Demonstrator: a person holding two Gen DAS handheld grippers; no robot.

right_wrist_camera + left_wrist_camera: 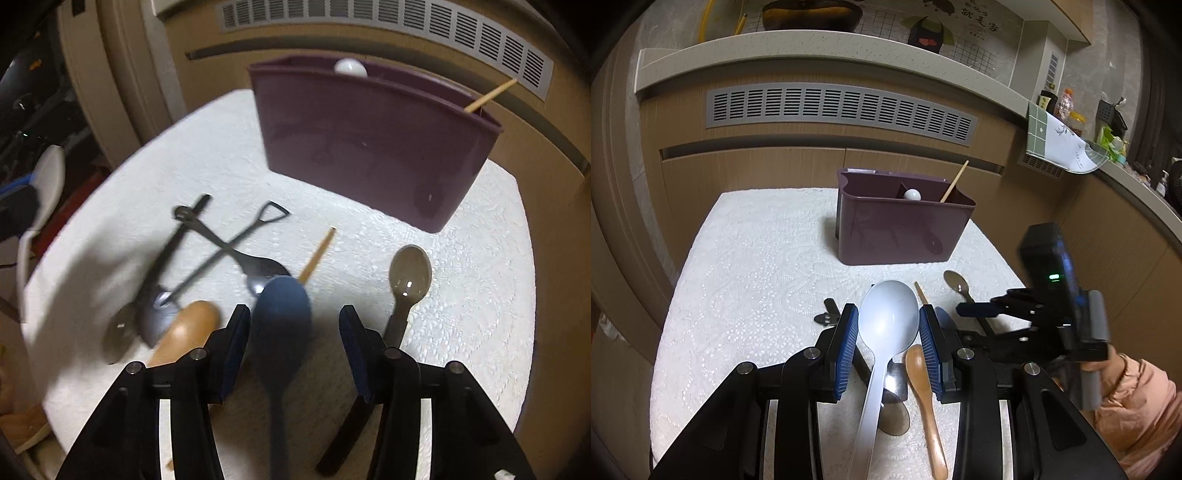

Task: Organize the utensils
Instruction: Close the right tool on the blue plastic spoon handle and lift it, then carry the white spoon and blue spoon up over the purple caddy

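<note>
My left gripper (888,314) is shut on the bowl of a large pale spoon (886,332), whose handle runs back toward the camera; the same spoon shows at the left edge of the right wrist view (48,173). My right gripper (293,314) stands open over the white cloth. A dark blue spoon (282,314) lies between its jaws with a gap on each side, blurred. In the left wrist view the right gripper (982,310) hangs low at the right. At the back stands the purple holder (905,229) (369,147), holding a white spoon and a chopstick.
On the white cloth (461,295) lie a grey-brown spoon (410,273), a wooden spoon (188,328), a loose chopstick (317,254) and crossed black utensils (221,243). A person's hand in a peach sleeve (1137,406) carries the right gripper. Wooden cabinet fronts rise behind the table.
</note>
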